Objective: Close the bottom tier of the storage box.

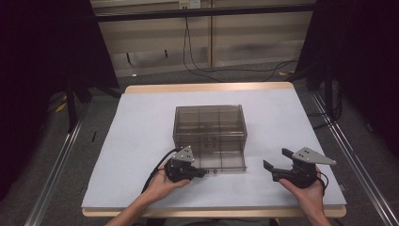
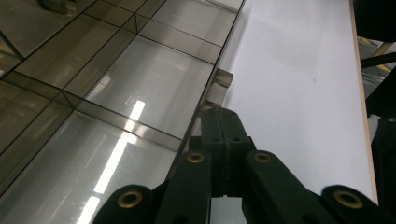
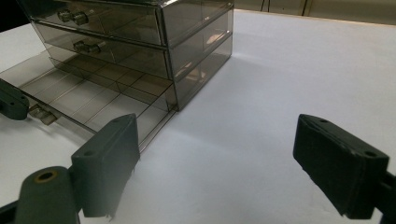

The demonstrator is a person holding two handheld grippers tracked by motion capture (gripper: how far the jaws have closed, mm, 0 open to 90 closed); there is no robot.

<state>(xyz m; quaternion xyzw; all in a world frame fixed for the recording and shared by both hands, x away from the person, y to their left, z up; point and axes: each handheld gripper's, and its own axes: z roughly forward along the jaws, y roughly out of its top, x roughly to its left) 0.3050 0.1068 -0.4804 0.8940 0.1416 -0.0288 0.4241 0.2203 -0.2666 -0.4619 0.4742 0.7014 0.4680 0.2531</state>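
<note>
Both grippers sit at the near side of a white table top (image 1: 141, 136) edged in pale wood, with grey floor, dark curtains and loose cables behind. At centre stands a smoky clear drawer cabinet (image 1: 210, 123), its bottom drawer (image 1: 225, 157) pulled out toward the person. Left gripper (image 1: 203, 173) has its jaws pressed together on the drawer's front knob (image 2: 218, 88). Right gripper (image 1: 277, 162) is held spread wide, gripping nothing, just right of the drawer.
</note>
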